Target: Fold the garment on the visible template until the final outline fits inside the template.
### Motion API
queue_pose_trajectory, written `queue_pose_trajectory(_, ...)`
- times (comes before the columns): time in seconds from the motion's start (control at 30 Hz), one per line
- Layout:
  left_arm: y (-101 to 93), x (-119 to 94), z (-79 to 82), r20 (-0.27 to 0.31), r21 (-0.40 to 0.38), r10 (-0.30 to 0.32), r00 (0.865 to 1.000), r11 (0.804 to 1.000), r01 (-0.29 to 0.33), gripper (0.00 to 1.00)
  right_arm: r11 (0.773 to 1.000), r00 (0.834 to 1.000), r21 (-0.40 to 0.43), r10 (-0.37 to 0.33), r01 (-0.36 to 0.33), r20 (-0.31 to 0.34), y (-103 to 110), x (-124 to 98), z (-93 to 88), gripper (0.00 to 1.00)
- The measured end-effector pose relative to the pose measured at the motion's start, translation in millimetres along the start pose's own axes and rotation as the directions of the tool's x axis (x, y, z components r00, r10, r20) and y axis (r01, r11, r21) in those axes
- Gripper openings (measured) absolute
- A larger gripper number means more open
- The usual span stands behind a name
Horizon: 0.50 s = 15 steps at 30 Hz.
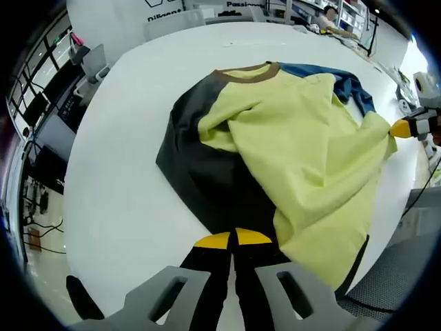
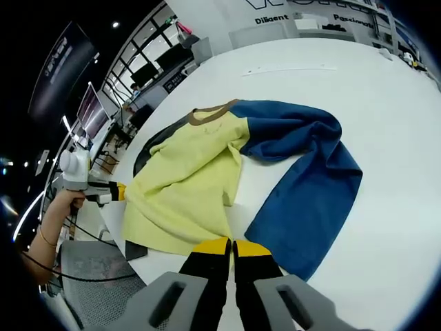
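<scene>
Garment lies rumpled on the white surface, soft, light and limp. Left gripper and right gripper are each closed on its hem; hold there, at the edges.

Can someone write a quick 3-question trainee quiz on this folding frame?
1. True or false: the shirt lies flat and fully spread on the white table.
2. Which colour is the collar? A) red B) brown C) white
3. Fill in: the left gripper and the right gripper both have their jaws closed on the shirt's ____ fabric.

Key:
1. False: it is bunched and partly folded over, with the yellow panel lying across the dark grey one.
2. B
3. yellow
</scene>
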<state>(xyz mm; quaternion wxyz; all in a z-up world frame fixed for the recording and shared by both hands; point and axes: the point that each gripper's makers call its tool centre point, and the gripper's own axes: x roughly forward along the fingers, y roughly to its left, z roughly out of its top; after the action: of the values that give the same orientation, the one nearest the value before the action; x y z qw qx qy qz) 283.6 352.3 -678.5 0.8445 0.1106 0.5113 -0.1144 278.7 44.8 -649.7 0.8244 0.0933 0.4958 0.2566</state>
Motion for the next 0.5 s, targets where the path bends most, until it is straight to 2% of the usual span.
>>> queue_pose_trajectory(0.13, 2.2, -1.5, -1.2, 0.0, -0.002, 0.0, 1.0, 1.0, 0.0, 0.05, 1.0, 1.0, 0.005, 0.001, -0.001, -0.005, -1.7, -0.9, -2.0, 0.0)
queue_pose_trajectory(0.2, 13.7, -5.0, -5.8, -0.032, 0.051, 0.048, 0.998, 0.998, -0.046, 0.05, 1.0, 1.0, 0.009, -0.001, 0.001, -0.005, -3.7, -2.1, -2.1, 0.0)
queue_pose_trajectory(0.37, 20.8, -5.4, -4.5, -0.027, 0.025, 0.035, 0.999, 0.999, -0.035, 0.05, 1.0, 1.0, 0.021, 0.004, -0.004, -0.011, -5.3, -3.9, -3.5, 0.0)
queue_pose_trajectory(0.5, 26.5, -3.1, -1.1, -0.023, 0.024, 0.052, 0.998, 0.998, -0.051, 0.05, 1.0, 1.0, 0.025, -0.003, 0.004, -0.009, -7.8, -4.6, -3.3, 0.0)
